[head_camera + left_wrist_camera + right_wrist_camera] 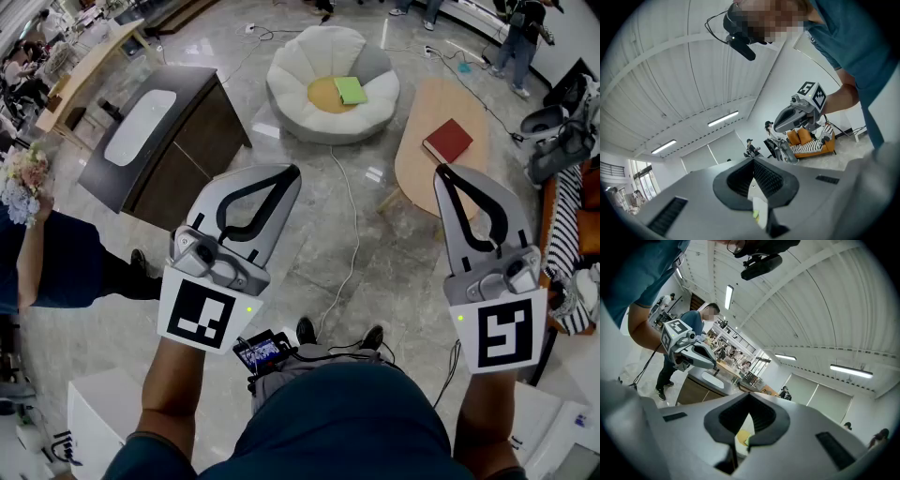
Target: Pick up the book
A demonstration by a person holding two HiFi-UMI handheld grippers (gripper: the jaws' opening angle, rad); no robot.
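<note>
A red book (448, 141) lies flat on the oval wooden table (417, 159), just beyond my right gripper's tip. A green book (351, 90) rests on the yellow middle of the white flower-shaped seat (309, 89), farther off. My left gripper (292, 172) and right gripper (441, 172) are held level in front of my body, well above the floor, both shut with nothing between the jaws. The left gripper view shows its own jaws (753, 161) closed and the right gripper (797, 115) off to the side. In the right gripper view the jaws (749, 397) are closed too.
A dark cabinet (202, 131) with a white inset top stands at the left. A cable (354, 225) runs across the marble floor. A person (47, 262) holding flowers stands at the far left. An orange sofa (577, 234) and white boxes (94, 403) flank me.
</note>
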